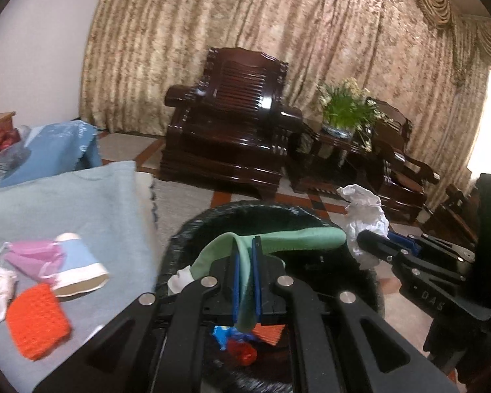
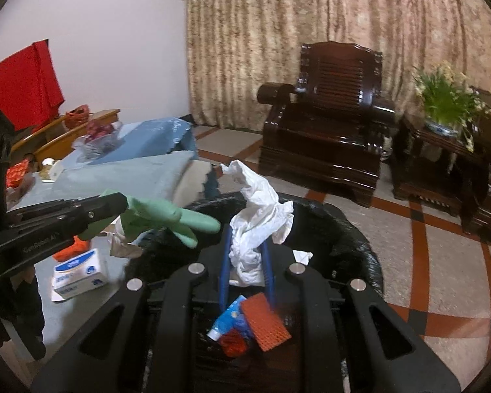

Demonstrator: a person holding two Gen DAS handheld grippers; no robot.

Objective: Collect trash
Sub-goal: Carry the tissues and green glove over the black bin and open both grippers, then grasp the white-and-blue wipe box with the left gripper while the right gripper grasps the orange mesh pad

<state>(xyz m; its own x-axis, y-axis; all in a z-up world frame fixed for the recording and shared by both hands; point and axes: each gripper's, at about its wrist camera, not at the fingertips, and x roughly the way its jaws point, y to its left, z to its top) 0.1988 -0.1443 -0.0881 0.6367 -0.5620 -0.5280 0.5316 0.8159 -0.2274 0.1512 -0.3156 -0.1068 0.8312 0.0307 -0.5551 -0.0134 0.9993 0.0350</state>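
Dark wood armchair, potted plant.

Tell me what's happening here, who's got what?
A person is clearing trash with two handheld grippers. The left gripper has its jaws shut on a green cloth strip; the right gripper grips a crumpled white tissue. Both hang over the black-lined trash bin, not yet released. An orange mesh pad and a blue tube already lie inside.

- Two grippers are showing
- One black bin is standing
- Two dark armchairs are sitting
- One potted plant is standing
- One tissue box is lying
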